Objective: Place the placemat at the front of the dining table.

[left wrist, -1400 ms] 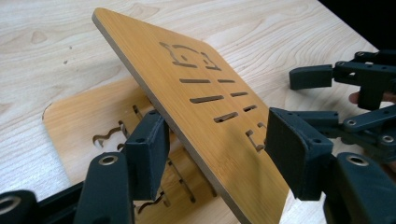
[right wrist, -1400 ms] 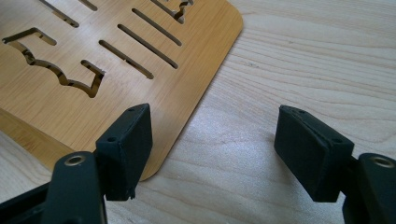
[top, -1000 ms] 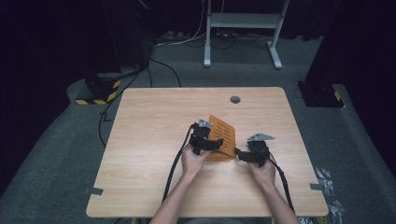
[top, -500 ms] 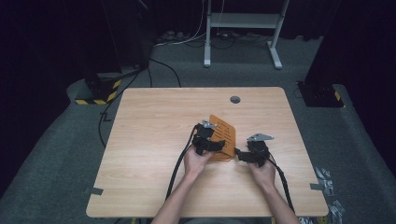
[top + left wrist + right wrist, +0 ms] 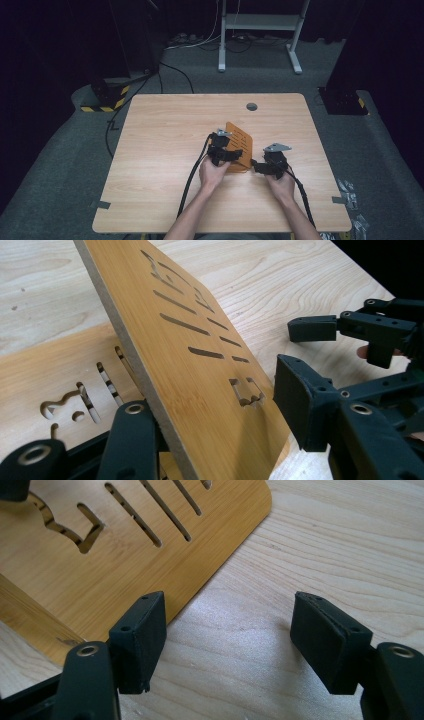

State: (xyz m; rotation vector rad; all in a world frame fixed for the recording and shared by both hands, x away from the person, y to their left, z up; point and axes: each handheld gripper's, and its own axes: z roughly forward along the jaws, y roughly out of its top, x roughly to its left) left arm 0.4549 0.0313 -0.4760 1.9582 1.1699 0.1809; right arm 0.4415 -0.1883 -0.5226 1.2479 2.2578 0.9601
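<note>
**A:** Start at the tongs. What is the left gripper [image 5: 212,405] doing?

**B:** Its jaws have just been closing, and the slanted panel [image 5: 200,370] stands between them. One jaw sits under the panel's back, the other by its front corner. I cannot tell whether the pads actually press on the wood.

**A:** And the right gripper [image 5: 230,630]?

**B:** Jaws apart with nothing between them, only bare table [image 5: 165,150]. One jaw sits just beside the rounded corner of the flat panel [image 5: 100,565], apart from it as far as I can see.

**A:** Where do the two bamboo pieces sit?

**B:** Near the middle of the table, just ahead of both hands. The flat panel lies on the wood. The slanted one rises on its long edge from it, tilted over, slots facing the right gripper.

**A:** So how far along is it?

**B:** I judge it about midway. The panel is raised and leaning over the flat one, but the meeting edge is hidden behind the jaws, so I can't say it is seated in a slot. Left to do, I think: fit it home, let go, and see that it stands alone.
</note>
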